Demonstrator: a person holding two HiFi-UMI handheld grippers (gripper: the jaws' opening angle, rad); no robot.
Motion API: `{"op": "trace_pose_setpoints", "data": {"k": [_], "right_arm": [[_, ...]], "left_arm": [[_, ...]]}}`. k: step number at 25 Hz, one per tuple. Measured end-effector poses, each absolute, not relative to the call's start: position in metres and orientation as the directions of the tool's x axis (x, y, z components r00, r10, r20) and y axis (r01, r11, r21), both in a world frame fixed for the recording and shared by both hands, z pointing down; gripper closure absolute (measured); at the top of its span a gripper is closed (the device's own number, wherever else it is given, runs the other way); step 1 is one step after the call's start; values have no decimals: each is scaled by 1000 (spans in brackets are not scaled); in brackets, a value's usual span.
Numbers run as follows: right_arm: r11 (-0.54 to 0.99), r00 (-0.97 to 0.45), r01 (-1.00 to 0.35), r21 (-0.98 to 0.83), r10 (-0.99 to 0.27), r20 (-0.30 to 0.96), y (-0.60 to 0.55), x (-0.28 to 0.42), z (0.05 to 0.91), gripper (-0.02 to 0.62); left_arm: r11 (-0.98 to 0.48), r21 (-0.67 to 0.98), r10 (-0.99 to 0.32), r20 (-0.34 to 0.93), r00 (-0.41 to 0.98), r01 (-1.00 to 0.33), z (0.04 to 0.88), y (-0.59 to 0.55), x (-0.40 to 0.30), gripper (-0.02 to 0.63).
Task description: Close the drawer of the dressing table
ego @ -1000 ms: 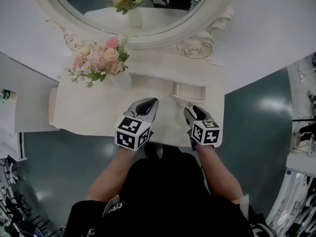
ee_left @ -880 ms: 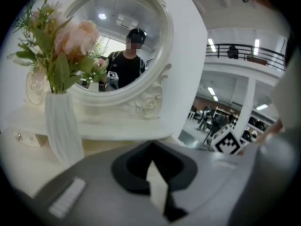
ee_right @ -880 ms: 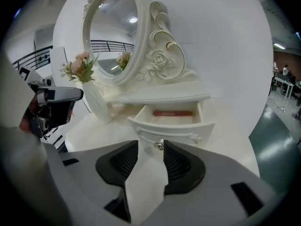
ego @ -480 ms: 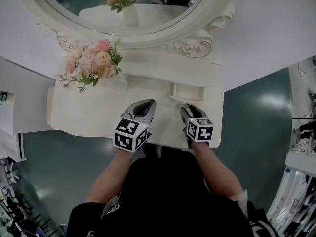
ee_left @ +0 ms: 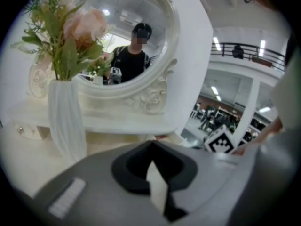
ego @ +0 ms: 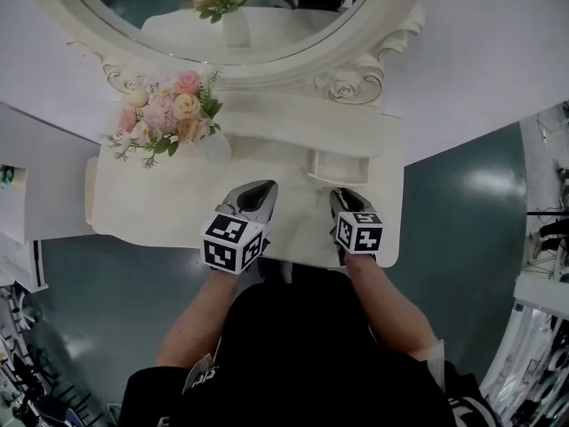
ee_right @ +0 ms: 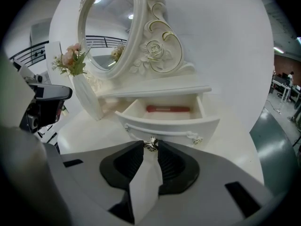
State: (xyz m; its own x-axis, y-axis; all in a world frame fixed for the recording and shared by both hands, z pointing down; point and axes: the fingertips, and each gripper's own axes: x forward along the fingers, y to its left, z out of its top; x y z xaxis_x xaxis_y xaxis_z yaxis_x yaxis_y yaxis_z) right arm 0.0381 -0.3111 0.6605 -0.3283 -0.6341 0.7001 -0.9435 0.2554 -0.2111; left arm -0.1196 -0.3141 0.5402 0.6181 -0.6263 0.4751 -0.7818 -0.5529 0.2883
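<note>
The small drawer of the white dressing table stands pulled out below the mirror shelf, with a red stick-shaped item lying inside. Its metal knob sits right between the tips of my right gripper, whose jaws are closing and touch the knob on both sides. In the head view the right gripper is at the front of the drawer. My left gripper hovers over the tabletop beside it, jaws together and empty.
A white ribbed vase with pink flowers stands at the table's back left, close ahead of the left gripper. The oval mirror with its carved frame rises behind the drawer. Teal floor lies to the table's right.
The right gripper has sunk slightly to the drawer front and its jaws have narrowed around the knob. The left gripper has stayed in place.
</note>
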Motion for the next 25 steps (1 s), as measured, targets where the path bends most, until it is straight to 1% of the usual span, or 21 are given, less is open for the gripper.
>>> {"op": "trace_pose_setpoints", "data": {"k": [5,25], "right_arm": [[261,-337,-940,-219,-618,710,-311,38,659,508],[282,-351,-935,-217,-632,691,-339,43,644,508]], "left_arm": [[-555,291,-624,475,621,-779,540,-313,-120,597],[-556,291,-627,468,622,-779,537,-321,-115,597]]}}
